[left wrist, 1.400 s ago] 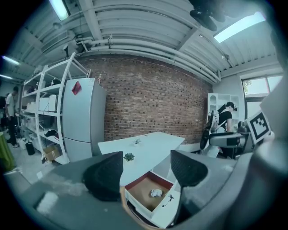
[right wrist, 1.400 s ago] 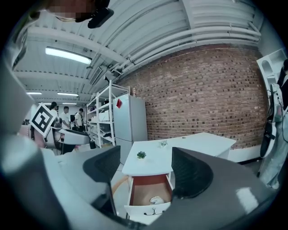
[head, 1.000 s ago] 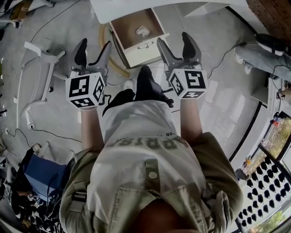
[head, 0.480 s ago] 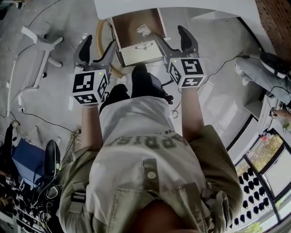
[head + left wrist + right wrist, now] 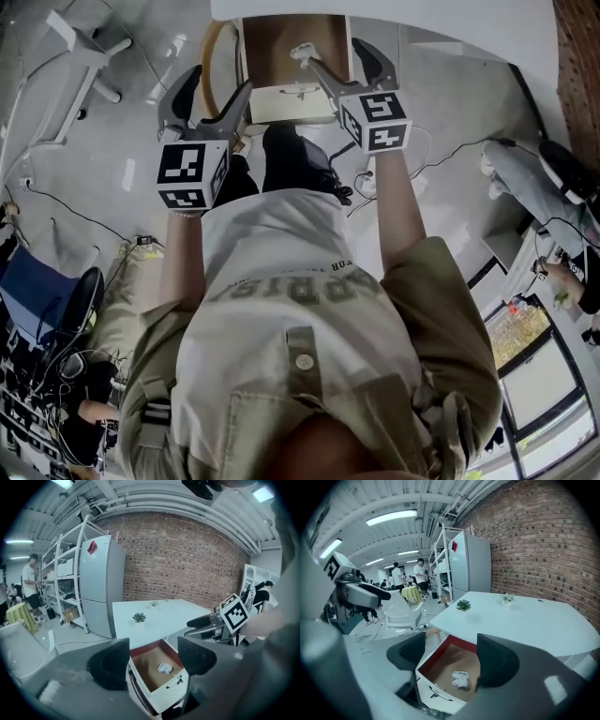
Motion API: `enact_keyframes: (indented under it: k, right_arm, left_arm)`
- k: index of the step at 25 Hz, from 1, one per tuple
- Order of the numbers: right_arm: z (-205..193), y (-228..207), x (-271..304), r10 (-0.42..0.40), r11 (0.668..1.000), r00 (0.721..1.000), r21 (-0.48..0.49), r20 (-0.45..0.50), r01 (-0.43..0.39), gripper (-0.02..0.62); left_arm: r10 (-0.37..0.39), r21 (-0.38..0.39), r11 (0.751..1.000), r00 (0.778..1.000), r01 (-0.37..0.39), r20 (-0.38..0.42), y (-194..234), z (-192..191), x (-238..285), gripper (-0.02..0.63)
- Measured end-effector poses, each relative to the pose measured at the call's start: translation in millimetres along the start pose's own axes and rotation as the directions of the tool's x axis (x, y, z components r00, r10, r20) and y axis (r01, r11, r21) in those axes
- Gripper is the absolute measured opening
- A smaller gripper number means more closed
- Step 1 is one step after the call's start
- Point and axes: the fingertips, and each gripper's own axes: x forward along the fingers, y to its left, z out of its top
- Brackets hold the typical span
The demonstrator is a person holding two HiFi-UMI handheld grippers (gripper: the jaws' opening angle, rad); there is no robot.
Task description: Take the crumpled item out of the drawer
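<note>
A white drawer [image 5: 289, 103] with a brown bottom stands pulled out from under the white table [image 5: 394, 9]. In it lies a small crumpled white item [image 5: 302, 51]. My right gripper [image 5: 343, 60] is open, held above the drawer's right front corner, nothing between its fingers. My left gripper [image 5: 214, 88] is open too, left of the drawer front and empty. In the left gripper view the crumpled item [image 5: 164, 668] shows in the drawer [image 5: 172, 689] between the spread jaws of my left gripper [image 5: 153, 660]. The right gripper view frames the crumpled item [image 5: 460, 679] low between the jaws of my right gripper [image 5: 451, 656].
A potted plant [image 5: 139, 617] and a second small one [image 5: 507, 598] stand on the table top. A grey fridge [image 5: 101, 585] and white shelving stand by the brick wall. Cables, a white stand [image 5: 80, 52] and chairs lie on the floor around. People stand far off.
Both grippers have moved forward toward the drawer. The right one has come from short of the drawer front to above its right corner. Both stayed open.
</note>
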Motion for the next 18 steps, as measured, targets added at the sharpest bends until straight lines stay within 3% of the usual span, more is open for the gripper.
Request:
enact_keyframes:
  k: [10, 18]
  right_arm:
    - [-61, -7, 66, 0.079, 0.992, 0.978, -0.081, -0.193, -0.096, 0.348]
    - [-129, -14, 125, 0.112, 0.976, 0.910, -0.128, -0.400, -0.176, 0.353]
  left_arm:
    - [0.019, -0.007, 1.000, 0.999, -0.019, -0.046, -3, -25, 16, 0.336]
    - [0.036, -0.031, 0.999, 0.997, -0.039, -0.068, 5, -46, 26, 0.348]
